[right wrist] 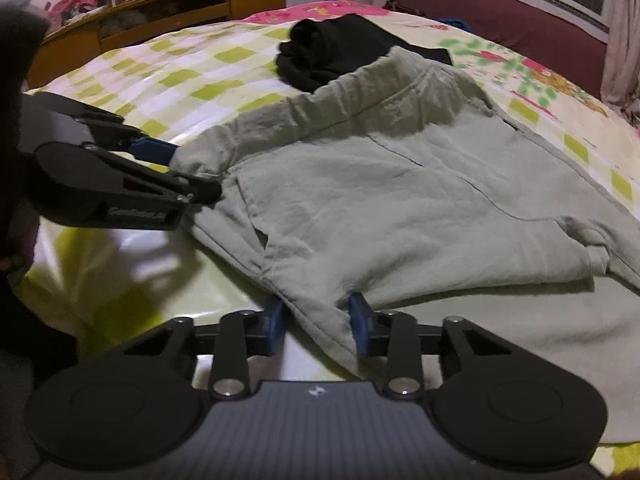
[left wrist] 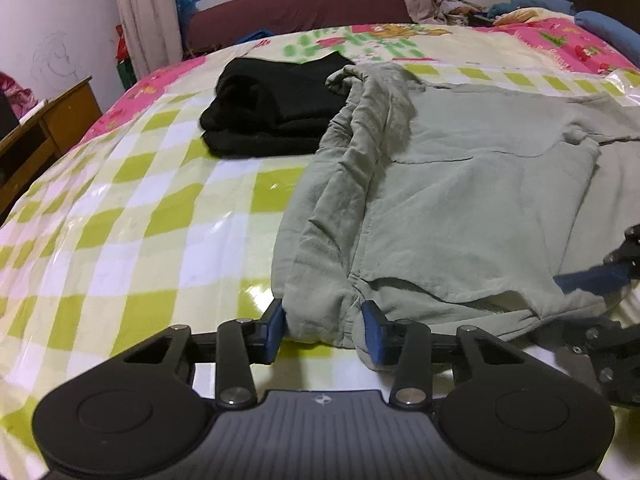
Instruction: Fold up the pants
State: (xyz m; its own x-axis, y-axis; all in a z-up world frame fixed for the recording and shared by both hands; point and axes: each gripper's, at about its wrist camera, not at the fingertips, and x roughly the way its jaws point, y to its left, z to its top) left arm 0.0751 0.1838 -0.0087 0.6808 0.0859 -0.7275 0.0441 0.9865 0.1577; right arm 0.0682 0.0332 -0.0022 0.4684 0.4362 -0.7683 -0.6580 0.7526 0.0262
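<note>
Pale green pants (left wrist: pixel 460 184) lie spread on the bed, partly folded over themselves; they also show in the right wrist view (right wrist: pixel 380 184). My left gripper (left wrist: pixel 324 324) has its blue pads on either side of a bunched edge of the pants at the near left corner, jaws partly apart around the cloth. It also shows from the side in the right wrist view (right wrist: pixel 176 168), at the pants' left corner. My right gripper (right wrist: pixel 318 320) straddles the near hem of the pants, jaws partly apart around the fabric. It shows at the right edge of the left wrist view (left wrist: pixel 600 276).
A folded black garment (left wrist: pixel 272 112) lies on the bed beyond the pants, also in the right wrist view (right wrist: pixel 340 52). The bed has a glossy green-and-white checked cover (left wrist: pixel 140 200). A wooden desk (right wrist: pixel 160 12) stands beside the bed; a maroon bench (left wrist: pixel 300 8) under the window.
</note>
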